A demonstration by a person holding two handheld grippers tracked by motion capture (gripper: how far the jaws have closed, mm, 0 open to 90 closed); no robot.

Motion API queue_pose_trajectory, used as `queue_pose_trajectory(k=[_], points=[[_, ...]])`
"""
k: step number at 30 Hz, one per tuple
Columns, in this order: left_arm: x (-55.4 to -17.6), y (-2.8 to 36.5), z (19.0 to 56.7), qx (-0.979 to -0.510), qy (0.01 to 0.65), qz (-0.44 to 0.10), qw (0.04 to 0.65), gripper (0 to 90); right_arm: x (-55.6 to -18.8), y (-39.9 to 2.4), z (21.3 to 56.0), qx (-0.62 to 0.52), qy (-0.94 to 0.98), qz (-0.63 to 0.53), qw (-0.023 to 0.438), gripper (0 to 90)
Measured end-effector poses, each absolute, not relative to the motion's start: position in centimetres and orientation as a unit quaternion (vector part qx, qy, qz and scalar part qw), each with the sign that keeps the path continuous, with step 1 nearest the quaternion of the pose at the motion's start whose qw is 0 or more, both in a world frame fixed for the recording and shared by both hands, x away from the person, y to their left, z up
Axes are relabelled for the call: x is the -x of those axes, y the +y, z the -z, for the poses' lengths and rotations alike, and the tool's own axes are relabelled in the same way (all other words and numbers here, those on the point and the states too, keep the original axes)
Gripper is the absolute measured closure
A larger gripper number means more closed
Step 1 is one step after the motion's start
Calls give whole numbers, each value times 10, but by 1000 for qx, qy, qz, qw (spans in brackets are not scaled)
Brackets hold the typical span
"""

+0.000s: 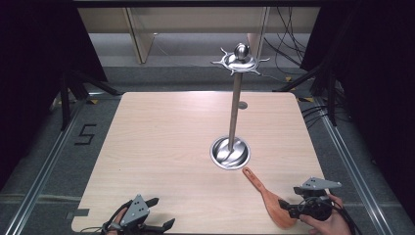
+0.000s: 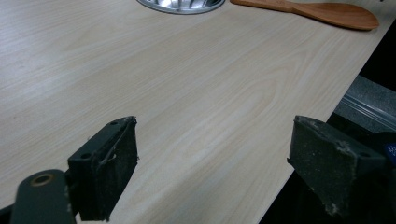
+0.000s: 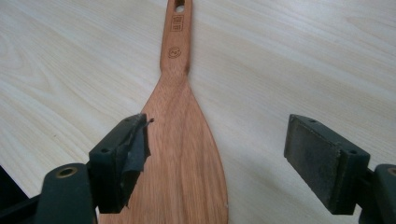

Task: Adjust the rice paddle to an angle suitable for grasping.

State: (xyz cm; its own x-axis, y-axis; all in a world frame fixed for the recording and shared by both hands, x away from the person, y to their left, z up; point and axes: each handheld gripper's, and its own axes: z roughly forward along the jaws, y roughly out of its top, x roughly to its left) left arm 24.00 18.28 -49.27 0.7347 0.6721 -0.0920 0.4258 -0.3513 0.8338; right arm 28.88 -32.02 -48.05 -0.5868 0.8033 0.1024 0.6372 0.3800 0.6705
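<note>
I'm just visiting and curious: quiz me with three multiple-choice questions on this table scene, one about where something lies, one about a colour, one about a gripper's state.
1. Where does the wooden spatula lie?
A. On the table by the near right corner
B. Hung on the metal stand
C. On the floor

2. What colour is the spatula?
A. Blue
B. Reddish brown
C. White

3. How does the right gripper stand?
A. Jaws clamped shut on the handle
B. Jaws apart over the spatula's blade
C. Jaws shut on nothing

Answers:
1 A, the high view shows it flat on the table beside the metal stand.
2 B, warm wood in every view.
3 B, the right gripper view shows the pads wide apart.
</note>
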Motion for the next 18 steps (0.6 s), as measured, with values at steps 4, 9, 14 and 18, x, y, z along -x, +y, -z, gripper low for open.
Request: queue_pose_trajectory(k=[4, 9, 14, 18], points=[[-240, 183, 493, -812, 338, -135, 457, 148, -288, -320, 480, -443, 822, -338, 119, 232], [-239, 181, 493, -804, 343, -128, 468, 149, -289, -319, 478, -442, 823, -338, 114, 237], [-240, 181, 494, -804, 343, -129, 468, 149, -289, -316, 477, -438, 826, -333, 128, 249], [-240, 181, 493, -806, 345, -129, 464, 148, -288, -310, 475, -453, 822, -329, 108, 258]])
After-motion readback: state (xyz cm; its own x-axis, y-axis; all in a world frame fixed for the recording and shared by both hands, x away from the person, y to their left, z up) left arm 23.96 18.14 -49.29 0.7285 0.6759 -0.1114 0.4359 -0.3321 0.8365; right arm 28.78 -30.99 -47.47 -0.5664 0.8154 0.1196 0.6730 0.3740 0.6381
